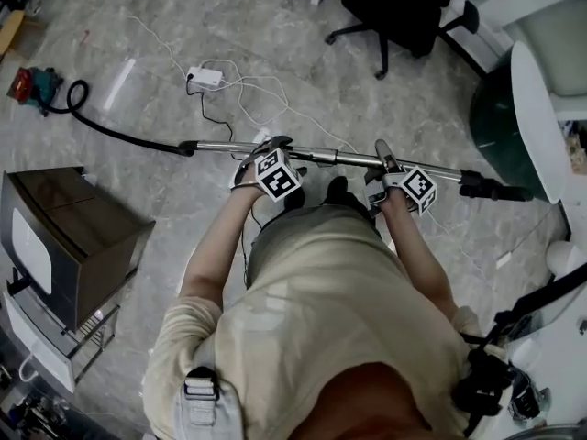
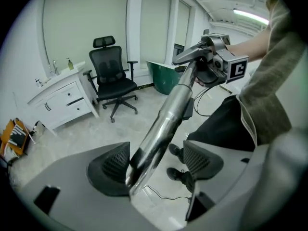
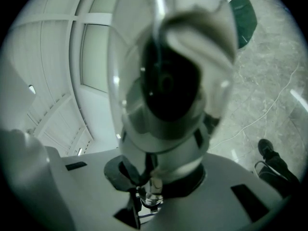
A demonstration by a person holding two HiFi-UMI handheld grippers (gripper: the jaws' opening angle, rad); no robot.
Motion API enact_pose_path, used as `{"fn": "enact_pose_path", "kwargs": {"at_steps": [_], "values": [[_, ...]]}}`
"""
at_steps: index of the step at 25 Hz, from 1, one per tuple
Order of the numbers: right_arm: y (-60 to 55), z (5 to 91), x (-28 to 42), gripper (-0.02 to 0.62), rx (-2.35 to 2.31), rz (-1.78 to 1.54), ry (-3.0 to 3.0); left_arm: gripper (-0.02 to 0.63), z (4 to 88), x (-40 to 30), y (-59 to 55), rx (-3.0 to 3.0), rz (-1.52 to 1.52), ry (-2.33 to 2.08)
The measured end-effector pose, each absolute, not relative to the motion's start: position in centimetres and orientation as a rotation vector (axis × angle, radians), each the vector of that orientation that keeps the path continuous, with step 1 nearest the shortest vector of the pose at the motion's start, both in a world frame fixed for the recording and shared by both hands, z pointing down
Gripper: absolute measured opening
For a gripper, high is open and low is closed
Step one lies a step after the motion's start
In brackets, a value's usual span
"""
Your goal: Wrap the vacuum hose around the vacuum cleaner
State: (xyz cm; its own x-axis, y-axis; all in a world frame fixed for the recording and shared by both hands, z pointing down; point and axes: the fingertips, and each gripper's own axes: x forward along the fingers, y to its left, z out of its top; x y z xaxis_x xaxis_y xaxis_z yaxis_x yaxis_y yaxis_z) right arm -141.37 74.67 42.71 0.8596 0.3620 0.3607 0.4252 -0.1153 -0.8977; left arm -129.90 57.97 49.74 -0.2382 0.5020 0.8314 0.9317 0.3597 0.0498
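Currently right gripper [image 1: 385,161] clamps the metal wand [image 1: 330,155], lying left-right across the person; left gripper [image 1: 264,154] straddles it, jaws wide, no grip. From the wand's left end the hose [image 1: 119,134] trails to the vacuum cleaner [image 1: 27,87] far left, nearer the left gripper.

Marble floor [image 1: 275,26], black office chair [image 2: 113,76]

The chrome wand [image 1: 321,157] hangs level, crosswise above the floor. From its left end the black hose [image 1: 110,128] trails, unwrapped, to the small red-and-teal vacuum cleaner [image 1: 27,87] standing far left.
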Motion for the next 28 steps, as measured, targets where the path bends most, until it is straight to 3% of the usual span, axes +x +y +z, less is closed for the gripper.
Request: {"fn": "enact_pose_path", "kwargs": {"at_steps": [16,28], "values": [[82.1,40.3,-129.6,0.075,-1.915,-0.203,-0.31,0.351,50.1,-123.3,63.7,-1.353,-0.872,-1.679],[86.5,35.9,-115.9,0.075,-2.09,-0.322,0.046,0.351,48.8,-114.1,68.8,-1.654,-0.997,-1.449]]}}
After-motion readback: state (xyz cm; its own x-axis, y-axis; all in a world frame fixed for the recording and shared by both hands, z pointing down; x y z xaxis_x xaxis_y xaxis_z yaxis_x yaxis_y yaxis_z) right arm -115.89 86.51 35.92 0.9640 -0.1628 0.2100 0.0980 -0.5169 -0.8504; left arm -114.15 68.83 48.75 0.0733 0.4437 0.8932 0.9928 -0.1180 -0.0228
